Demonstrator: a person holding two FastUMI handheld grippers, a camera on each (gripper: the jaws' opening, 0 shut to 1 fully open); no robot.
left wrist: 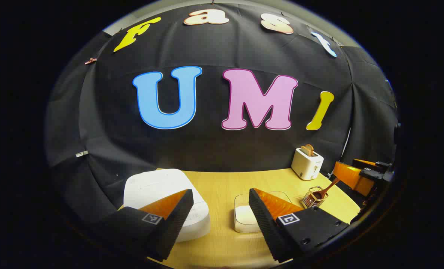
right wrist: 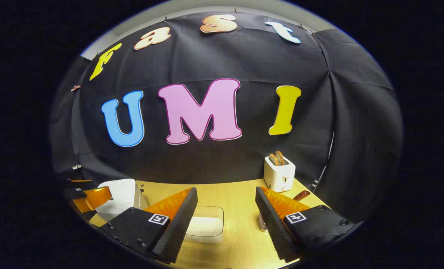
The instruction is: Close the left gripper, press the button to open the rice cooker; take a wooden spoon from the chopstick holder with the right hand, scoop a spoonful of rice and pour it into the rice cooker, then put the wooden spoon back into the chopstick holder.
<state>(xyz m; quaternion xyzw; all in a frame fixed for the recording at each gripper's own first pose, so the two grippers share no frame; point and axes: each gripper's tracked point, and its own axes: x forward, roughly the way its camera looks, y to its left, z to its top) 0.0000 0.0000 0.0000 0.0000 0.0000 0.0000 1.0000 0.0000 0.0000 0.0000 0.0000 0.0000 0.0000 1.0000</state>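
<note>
Both tongs gape empty above the table [left wrist: 222, 186], and the closed rice cooker [left wrist: 162, 194] sits just ahead-left of the left tongs [left wrist: 218, 220], nearer than the right tongs [right wrist: 225, 224].

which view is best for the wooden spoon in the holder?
Left gripper view. There the wooden spoon shows its bowl and handle leaning out of the wire chopstick holder, unobstructed. In the right gripper view just the handle end pokes out beside the right gripper's finger, which covers most of the holder.
</note>
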